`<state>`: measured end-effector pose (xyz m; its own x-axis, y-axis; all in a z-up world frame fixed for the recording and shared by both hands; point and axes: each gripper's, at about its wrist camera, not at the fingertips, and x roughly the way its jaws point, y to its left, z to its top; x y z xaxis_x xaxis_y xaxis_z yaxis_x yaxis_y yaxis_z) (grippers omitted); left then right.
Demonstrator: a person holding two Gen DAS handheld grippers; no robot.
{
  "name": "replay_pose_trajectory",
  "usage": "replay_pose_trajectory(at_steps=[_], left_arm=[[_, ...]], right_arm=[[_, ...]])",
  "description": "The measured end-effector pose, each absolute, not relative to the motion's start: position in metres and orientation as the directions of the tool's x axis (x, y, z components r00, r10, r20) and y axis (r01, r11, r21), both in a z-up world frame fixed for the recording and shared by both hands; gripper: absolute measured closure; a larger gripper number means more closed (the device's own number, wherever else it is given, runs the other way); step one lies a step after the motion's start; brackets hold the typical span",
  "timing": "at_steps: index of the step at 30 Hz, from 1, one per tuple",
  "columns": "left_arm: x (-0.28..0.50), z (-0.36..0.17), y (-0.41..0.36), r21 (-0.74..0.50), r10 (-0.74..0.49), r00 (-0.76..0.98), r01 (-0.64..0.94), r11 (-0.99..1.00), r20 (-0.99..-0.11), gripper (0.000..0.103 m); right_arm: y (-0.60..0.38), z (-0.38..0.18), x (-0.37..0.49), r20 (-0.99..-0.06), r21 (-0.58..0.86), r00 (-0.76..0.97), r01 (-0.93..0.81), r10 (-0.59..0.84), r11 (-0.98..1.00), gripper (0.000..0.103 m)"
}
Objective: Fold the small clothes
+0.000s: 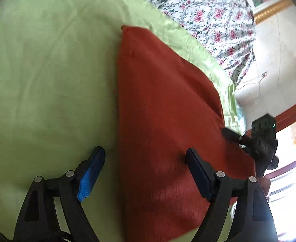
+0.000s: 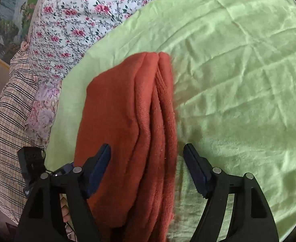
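Matt, ribbed rust-red knit garment [image 2: 127, 121] on creased green cotton sheet [image 2: 238, 80]

Rust-red garment [image 2: 115, 121], light-green sheet [image 2: 238, 70]

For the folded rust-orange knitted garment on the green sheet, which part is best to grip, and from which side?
Probably grip the rust-orange knitted garment at its stacked edge, where several fold layers meet. The open right gripper already straddles that edge, so closing there should catch all layers together. Come in low along the green sheet.
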<state>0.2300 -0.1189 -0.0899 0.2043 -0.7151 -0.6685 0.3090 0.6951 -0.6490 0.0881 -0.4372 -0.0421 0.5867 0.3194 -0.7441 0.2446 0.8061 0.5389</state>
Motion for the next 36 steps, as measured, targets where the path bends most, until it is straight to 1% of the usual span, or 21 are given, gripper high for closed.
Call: replay_pose_trajectory(at_steps=[1, 2, 3, 4, 5, 6, 8, 11, 13, 17, 19, 22, 24, 26, 28, 29, 30, 31, 32, 36], left_arm=[[0.233, -0.089, -0.124, -0.655, -0.728, 0.209, 0.327, 0.681, -0.653, 0.019], [0.232, -0.089, -0.127, -0.657, -0.734, 0.203, 0.337, 0.674, -0.648, 0.022], [0.233, -0.090, -0.133, -0.662, -0.742, 0.191, 0.348, 0.664, -0.643, 0.043], [0.234, -0.091, -0.139, -0.642, -0.725, 0.191, 0.355, 0.679, -0.662, 0.051], [0.233, -0.090, -0.140, -0.631, -0.718, 0.201, 0.361, 0.686, -0.666, 0.063], [0.230, -0.085, -0.137, -0.635, -0.726, 0.212, 0.367, 0.680, -0.655, 0.078], [0.224, -0.075, -0.125, -0.652, -0.745, 0.228, 0.370, 0.661, -0.627, 0.080], [0.203, -0.049, -0.091, -0.624, -0.734, 0.296, 0.391, 0.677, -0.611, 0.081], [0.190, -0.034, -0.065, -0.613, -0.727, 0.325, 0.391, 0.686, -0.605, 0.081], [0.163, -0.018, -0.005, -0.580, -0.682, 0.387, 0.359, 0.731, -0.621, 0.081], [0.154, -0.019, 0.022, -0.576, -0.661, 0.407, 0.326, 0.750, -0.631, 0.081], [0.144, -0.031, 0.050, -0.576, -0.639, 0.421, 0.283, 0.767, -0.644, 0.081], [0.143, -0.045, 0.058, -0.588, -0.636, 0.406, 0.254, 0.768, -0.656, 0.081], [0.142, -0.061, 0.062, -0.589, -0.628, 0.398, 0.234, 0.774, -0.669, 0.080], [0.142, -0.070, 0.063, -0.599, -0.634, 0.395, 0.226, 0.768, -0.665, 0.076], [0.144, -0.070, 0.062, -0.607, -0.641, 0.394, 0.227, 0.762, -0.658, 0.069], [0.146, -0.071, 0.064, -0.611, -0.642, 0.391, 0.218, 0.761, -0.659, 0.052], [0.152, -0.071, 0.066, -0.609, -0.634, 0.391, 0.204, 0.766, -0.667, 0.043], [0.157, -0.071, 0.070, -0.606, -0.625, 0.403, 0.192, 0.772, -0.668, 0.037], [0.198, -0.072, 0.085, -0.637, -0.630, 0.424, 0.147, 0.757, -0.651, 0.037]], right_arm=[[-0.438, -0.044, 0.088, -0.745, 0.537, 0.585, 0.242, 0.320, 0.808, 0.034], [-0.438, -0.046, 0.089, -0.745, 0.536, 0.585, 0.238, 0.321, 0.810, 0.041], [-0.437, -0.048, 0.089, -0.738, 0.547, 0.588, 0.234, 0.331, 0.804, 0.049], [-0.436, -0.051, 0.090, -0.728, 0.573, 0.582, 0.224, 0.363, 0.788, 0.066], [-0.435, -0.054, 0.089, -0.722, 0.591, 0.576, 0.225, 0.384, 0.774, 0.072], [-0.433, -0.055, 0.089, -0.718, 0.597, 0.580, 0.229, 0.385, 0.769, 0.073], [-0.425, -0.049, 0.086, -0.716, 0.583, 0.595, 0.224, 0.364, 0.781, 0.076], [-0.410, -0.034, 0.079, -0.671, 0.616, 0.632, 0.183, 0.389, 0.766, 0.079], [-0.390, -0.026, 0.080, -0.634, 0.649, 0.635, 0.127, 0.441, 0.750, 0.079], [-0.339, -0.022, 0.091, -0.594, 0.677, 0.606, 0.021, 0.529, 0.736, 0.079], [-0.311, -0.030, 0.100, -0.574, 0.698, 0.582, -0.021, 0.576, 0.716, 0.079], [-0.283, -0.047, 0.110, -0.565, 0.727, 0.542, -0.030, 0.622, 0.686, 0.079], [-0.273, -0.054, 0.114, -0.574, 0.726, 0.527, -0.028, 0.627, 0.687, 0.079], [-0.268, -0.063, 0.115, -0.610, 0.698, 0.515, -0.011, 0.603, 0.716, 0.080], [-0.266, -0.070, 0.115, -0.666, 0.646, 0.499, 0.013, 0.554, 0.764, 0.079], [-0.267, -0.074, 0.115, -0.678, 0.638, 0.491, 0.024, 0.547, 0.769, 0.078], [-0.269, -0.077, 0.115, -0.682, 0.640, 0.486, 0.036, 0.547, 0.767, 0.077], [-0.270, -0.077, 0.115, -0.685, 0.639, 0.483, 0.042, 0.545, 0.768, 0.073], [-0.272, -0.074, 0.113, -0.691, 0.636, 0.483, 0.050, 0.538, 0.770, 0.072], [-0.276, -0.052, 0.101, -0.706, 0.582, 0.523, 0.044, 0.478, 0.812, 0.072]])
